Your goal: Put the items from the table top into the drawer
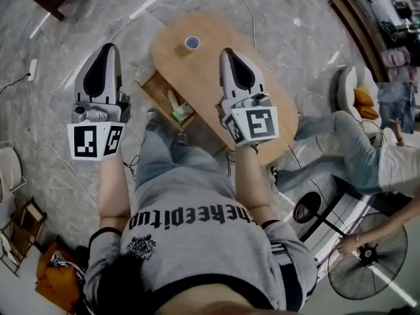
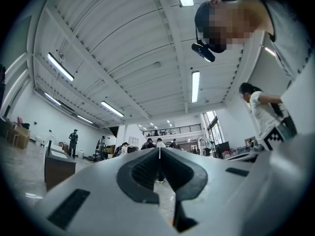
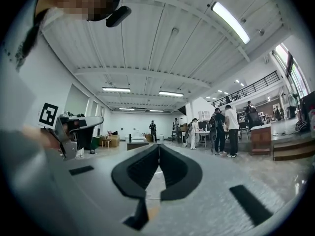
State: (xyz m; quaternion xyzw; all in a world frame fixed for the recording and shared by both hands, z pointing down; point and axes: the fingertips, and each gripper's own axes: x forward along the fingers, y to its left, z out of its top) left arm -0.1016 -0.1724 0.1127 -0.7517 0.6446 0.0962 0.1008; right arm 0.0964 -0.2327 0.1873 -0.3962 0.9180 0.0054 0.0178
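Grippers in my hands, both empty: my left gripper [image 1: 110, 47], jaws shut, hangs off the table's [image 1: 197, 77] left edge; my right gripper [image 1: 227, 51], jaws shut, hangs over its top. Between them the drawer [image 1: 152, 90] stands pulled out from the left edge, with a bottle [image 1: 176, 107] inside. Farthest, the cup [image 1: 191, 42] sits near the far edge.

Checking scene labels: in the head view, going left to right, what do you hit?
left hand-held gripper → open drawer → cup → right hand-held gripper → seated person
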